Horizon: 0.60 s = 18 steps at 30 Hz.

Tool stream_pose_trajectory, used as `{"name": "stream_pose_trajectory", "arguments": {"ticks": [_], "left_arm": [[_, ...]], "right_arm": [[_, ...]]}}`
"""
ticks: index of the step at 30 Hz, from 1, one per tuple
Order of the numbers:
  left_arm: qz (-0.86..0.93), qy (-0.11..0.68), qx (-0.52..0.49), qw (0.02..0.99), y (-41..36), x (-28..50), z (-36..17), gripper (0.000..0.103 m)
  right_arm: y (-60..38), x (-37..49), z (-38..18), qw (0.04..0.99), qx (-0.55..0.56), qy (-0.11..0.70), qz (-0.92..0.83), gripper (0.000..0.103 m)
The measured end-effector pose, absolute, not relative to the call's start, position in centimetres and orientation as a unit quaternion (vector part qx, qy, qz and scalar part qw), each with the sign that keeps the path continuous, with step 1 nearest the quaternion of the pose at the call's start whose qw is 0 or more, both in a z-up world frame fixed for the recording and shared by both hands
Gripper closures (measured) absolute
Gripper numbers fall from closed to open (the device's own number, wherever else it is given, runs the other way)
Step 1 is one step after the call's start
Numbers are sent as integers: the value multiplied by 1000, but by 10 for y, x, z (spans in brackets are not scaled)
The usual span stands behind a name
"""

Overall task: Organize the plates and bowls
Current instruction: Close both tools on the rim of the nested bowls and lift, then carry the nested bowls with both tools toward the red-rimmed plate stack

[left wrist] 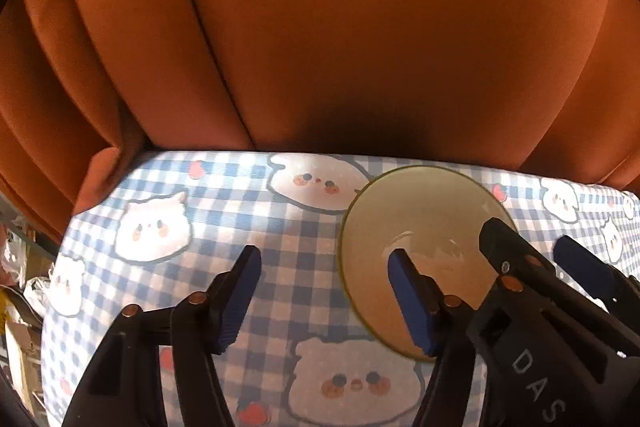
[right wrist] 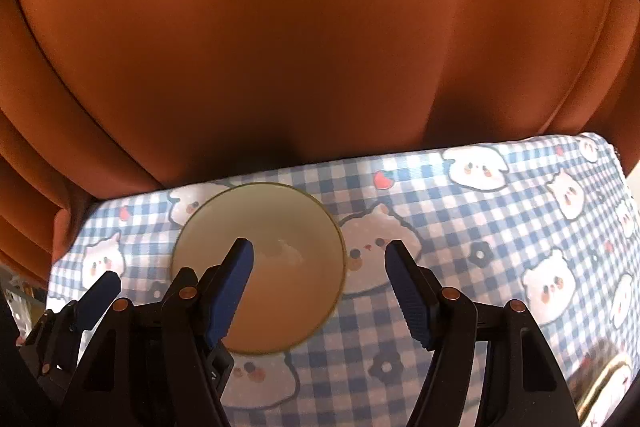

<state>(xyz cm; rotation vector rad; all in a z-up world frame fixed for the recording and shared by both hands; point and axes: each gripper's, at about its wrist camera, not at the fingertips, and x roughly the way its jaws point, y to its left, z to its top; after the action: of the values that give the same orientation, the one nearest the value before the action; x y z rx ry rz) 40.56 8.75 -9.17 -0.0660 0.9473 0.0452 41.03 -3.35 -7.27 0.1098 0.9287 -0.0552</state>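
A round cream dish [left wrist: 420,211] with a thin dark rim lies on the blue-checked cloth [left wrist: 224,211], close to its far edge. From above I cannot tell whether it is a plate or a shallow bowl. My left gripper [left wrist: 325,253] hangs open over the cloth, its right finger [left wrist: 408,291] above the dish's left part. My right gripper [left wrist: 530,235] comes in from the right over the same dish. In the right wrist view the dish [right wrist: 272,215] sits left of centre. There the right gripper [right wrist: 319,245] is open, its left finger [right wrist: 232,287] over the dish. Neither gripper holds anything.
An orange upholstered surface [left wrist: 360,27] rises straight behind the cloth's far edge. Past the cloth's left edge lies clutter, with boxes and wrappers [left wrist: 18,279]. A dark brown object [right wrist: 604,371] shows at the cloth's near right corner. One finger of the left gripper [right wrist: 100,293] shows at lower left.
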Motion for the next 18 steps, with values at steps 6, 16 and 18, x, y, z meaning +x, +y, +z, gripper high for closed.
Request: {"name": "stream_pose_trajectory", "arguments": {"ticks": [6,16,18], "left_arm": [[-1,468,-17,883,76,424,-112,56],[-26,500,-29,865,71,438,-135,80],[-26,502,-27,864,70,438,-135,81]], "right_arm": [[-42,430,-97,880,58,471,-33,53],[-50,447,-128,856,82,510,-1,83],[-48,447,-128,856,77,512,-2,83]]}}
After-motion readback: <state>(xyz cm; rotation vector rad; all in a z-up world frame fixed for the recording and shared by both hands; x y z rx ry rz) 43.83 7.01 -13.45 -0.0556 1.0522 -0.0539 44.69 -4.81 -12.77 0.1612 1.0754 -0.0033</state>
